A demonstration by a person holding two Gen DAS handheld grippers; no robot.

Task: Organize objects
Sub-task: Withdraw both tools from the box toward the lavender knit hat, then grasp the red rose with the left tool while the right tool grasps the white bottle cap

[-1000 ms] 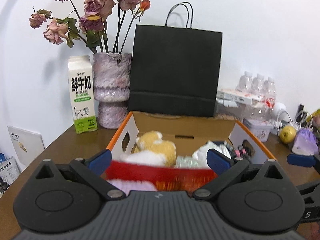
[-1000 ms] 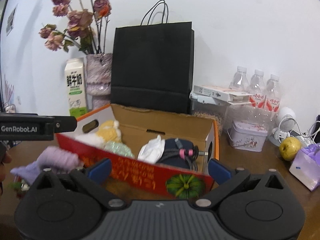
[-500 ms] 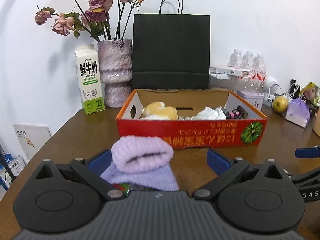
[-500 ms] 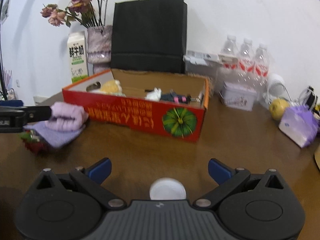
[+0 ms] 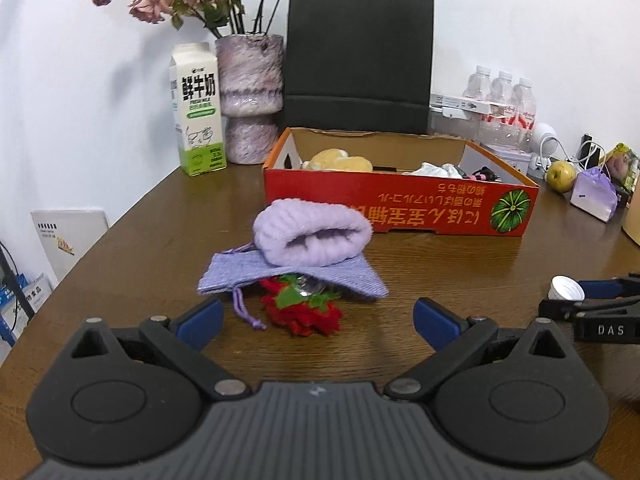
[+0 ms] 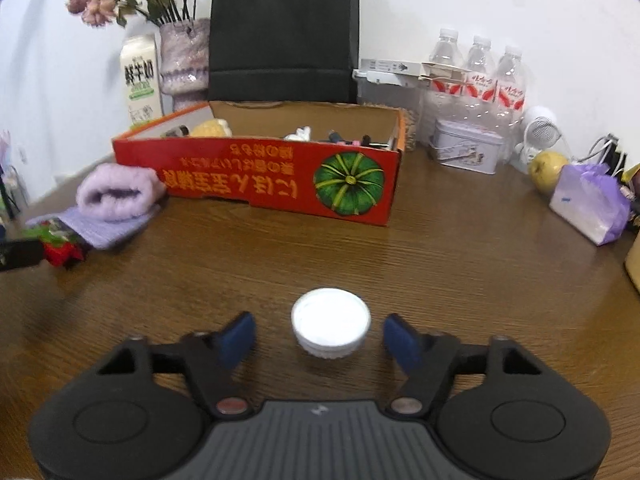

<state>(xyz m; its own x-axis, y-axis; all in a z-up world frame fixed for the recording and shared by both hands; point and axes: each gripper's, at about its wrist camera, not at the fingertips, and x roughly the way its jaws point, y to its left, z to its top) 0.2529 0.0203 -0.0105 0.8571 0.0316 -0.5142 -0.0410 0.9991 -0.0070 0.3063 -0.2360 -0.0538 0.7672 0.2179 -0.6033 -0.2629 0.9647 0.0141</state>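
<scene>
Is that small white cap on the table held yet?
No. The white cap sits on the table between the right gripper's closing jaws, gaps visible on both sides.

At frame centre a rolled lilac knit (image 5: 312,232) lies on a lilac drawstring pouch (image 5: 240,276), a red knitted strawberry (image 5: 304,314) below. Behind stands the red cardboard box (image 5: 400,208). Left gripper (image 5: 318,316) gapes empty.
</scene>
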